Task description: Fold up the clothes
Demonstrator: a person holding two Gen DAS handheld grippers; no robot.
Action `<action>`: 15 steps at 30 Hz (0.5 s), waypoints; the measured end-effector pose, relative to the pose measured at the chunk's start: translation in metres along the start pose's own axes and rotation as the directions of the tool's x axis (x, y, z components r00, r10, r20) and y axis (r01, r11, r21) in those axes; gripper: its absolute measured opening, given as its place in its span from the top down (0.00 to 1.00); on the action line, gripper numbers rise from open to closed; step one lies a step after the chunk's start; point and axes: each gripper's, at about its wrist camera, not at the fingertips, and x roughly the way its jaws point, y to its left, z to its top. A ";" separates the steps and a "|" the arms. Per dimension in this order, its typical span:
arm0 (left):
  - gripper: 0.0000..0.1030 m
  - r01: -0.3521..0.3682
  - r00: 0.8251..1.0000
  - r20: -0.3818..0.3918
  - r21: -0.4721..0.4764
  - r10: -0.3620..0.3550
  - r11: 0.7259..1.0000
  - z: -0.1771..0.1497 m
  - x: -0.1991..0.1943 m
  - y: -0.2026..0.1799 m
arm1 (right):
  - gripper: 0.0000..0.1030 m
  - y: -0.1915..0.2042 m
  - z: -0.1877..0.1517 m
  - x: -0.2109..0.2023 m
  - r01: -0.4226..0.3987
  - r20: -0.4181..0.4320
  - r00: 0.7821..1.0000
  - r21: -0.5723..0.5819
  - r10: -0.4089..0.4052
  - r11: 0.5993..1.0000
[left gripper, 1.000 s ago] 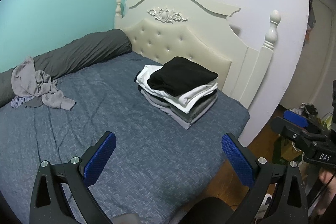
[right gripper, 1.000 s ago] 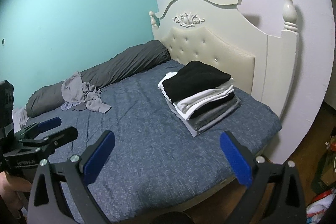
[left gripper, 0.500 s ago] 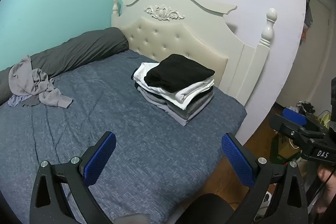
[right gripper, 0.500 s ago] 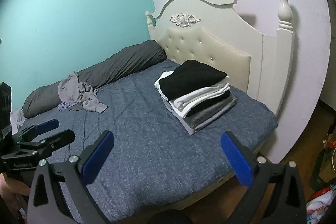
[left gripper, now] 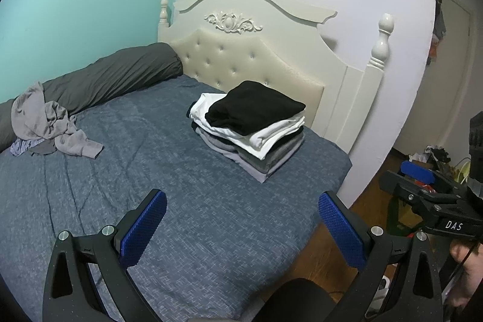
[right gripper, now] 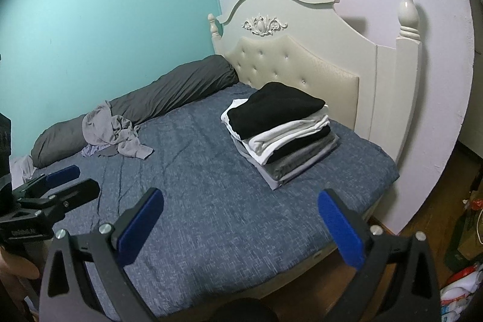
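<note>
Left claw wide open, empty, low in the frame above the blue bed. Right claw likewise spread wide, gripping nothing. Stack of folded clothes right of centre on the bed, just before the cream headboard, black garment on top. Crumpled grey clothes at left of frame, against the dark grey bolster.

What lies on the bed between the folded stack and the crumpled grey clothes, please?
Nothing: only bare blue bedspread separates the folded stack from the crumpled grey clothes. Both wrist views show it, the right one most plainly.
</note>
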 end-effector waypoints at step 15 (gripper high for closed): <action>0.00 -0.005 1.000 -0.001 -0.009 0.005 1.000 0.001 -0.001 0.001 | 0.00 0.001 -0.001 0.000 0.003 0.000 1.000 -0.005 -0.003 1.000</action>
